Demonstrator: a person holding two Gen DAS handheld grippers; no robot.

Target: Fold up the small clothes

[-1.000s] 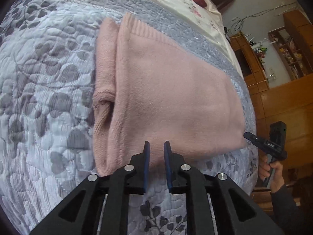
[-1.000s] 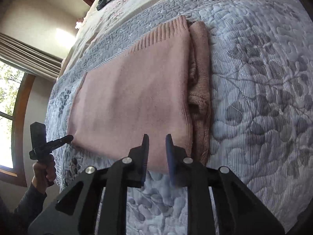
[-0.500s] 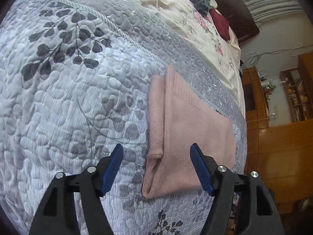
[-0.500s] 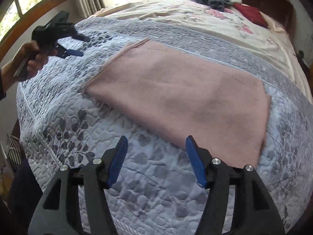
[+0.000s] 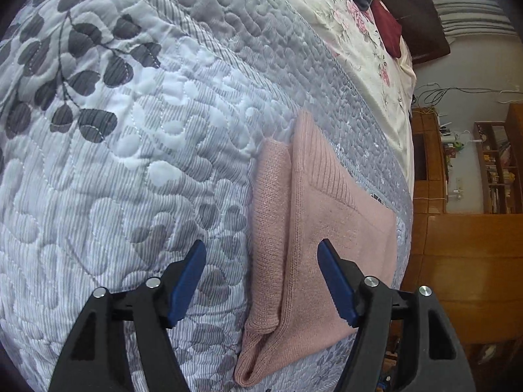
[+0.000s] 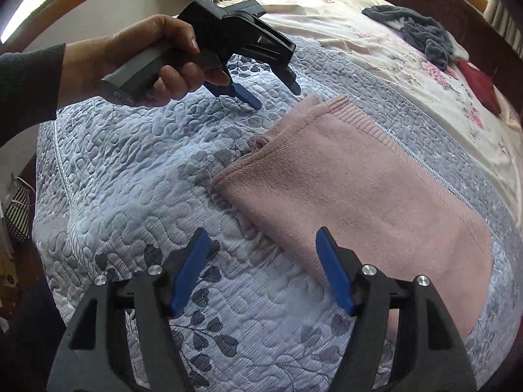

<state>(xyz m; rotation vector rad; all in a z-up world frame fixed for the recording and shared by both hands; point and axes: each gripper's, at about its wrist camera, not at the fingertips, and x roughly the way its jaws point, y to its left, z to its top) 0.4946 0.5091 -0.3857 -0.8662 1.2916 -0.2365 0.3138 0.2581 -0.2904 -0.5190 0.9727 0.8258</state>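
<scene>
**Pink jumper lies folded on the bed, both tongs spread and empty**

A soft pink knitted jumper (image 6: 353,192), already folded into a long rectangle, lies flat on a grey-and-white quilted bedspread with a leaf print (image 5: 137,150). Its long axis runs from the ribbed hem at the far end toward the bed's near edge.

The left tongs (image 5: 261,281) hover above the jumper's narrow end, where a folded sleeve (image 5: 271,228) shows along the side. Their blue pads are spread wide, holding and touching nothing.

The right tongs (image 6: 260,269) hang over the jumper's long side edge, also spread wide and empty.

In the right view, a hand (image 6: 157,55) holds the left tongs near the ribbed hem, so the left looks nearer the short end. Judging by this, another fold along the long axis could follow.
</scene>
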